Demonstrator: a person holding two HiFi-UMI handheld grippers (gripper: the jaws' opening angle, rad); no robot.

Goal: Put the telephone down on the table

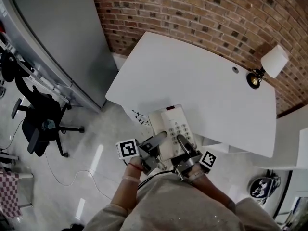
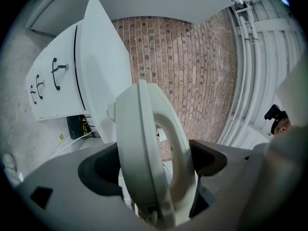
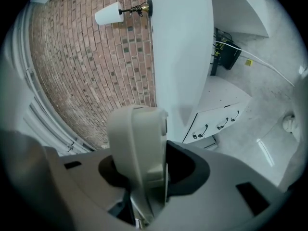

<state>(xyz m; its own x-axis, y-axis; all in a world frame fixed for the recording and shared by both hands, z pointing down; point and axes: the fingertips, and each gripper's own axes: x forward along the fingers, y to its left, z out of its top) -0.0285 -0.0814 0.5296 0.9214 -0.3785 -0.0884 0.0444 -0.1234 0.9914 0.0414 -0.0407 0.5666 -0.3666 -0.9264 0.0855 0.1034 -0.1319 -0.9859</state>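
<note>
It looked like an office. Straight ahead of the left gripper (image 1: 155, 142) and right gripper (image 1: 182, 143) stood a white desk (image 1: 207, 76) against a brick wall (image 1: 192, 8), with a shaded lamp (image 1: 273, 61) far off to their right. A black swivel chair (image 1: 41, 124) sat well off to the left gripper's left. The telephone (image 1: 166, 117) in both was a keypad desk set.

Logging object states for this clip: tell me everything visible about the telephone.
The telephone is an off-white desk set of plastic look, with a grey keypad, a dark strip near its far end and the handset along its left side. It lies face up over the near edge of the white table, clamped from the person's side by the left gripper and the right gripper. Whether it already rests on the table cannot be told.
</note>
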